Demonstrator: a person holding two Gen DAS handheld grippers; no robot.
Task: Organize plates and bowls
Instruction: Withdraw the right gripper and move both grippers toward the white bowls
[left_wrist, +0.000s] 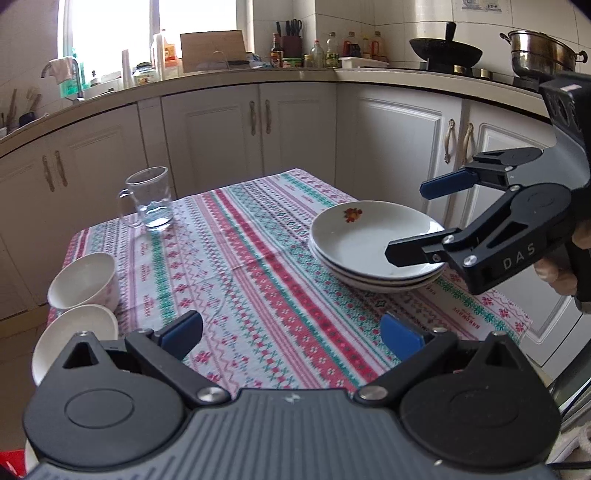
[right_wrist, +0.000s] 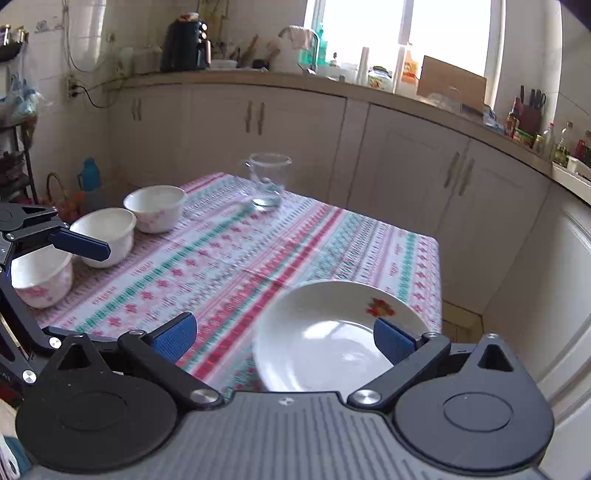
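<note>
A broad open strip of the red-and-green patterned tablecloth (left_wrist: 258, 266) runs down the table's middle, bounded by the stack of white floral plates (left_wrist: 369, 254) on one side, the white ceramic bowls (right_wrist: 155, 208) along the other, and the clear glass mug (left_wrist: 149, 203) at the far end.

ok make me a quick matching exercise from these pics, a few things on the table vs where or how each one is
Things:
1. plate stack
2. glass mug
3. bowls
4. right tongs

States:
A. open, over the plate stack's rim
B. far end of the tablecloth, a little water inside
C. white, in a row along the table's left edge
D. top one has a red flower print

Pairs: 1-D, 2-B, 3-C, 4-A
</note>
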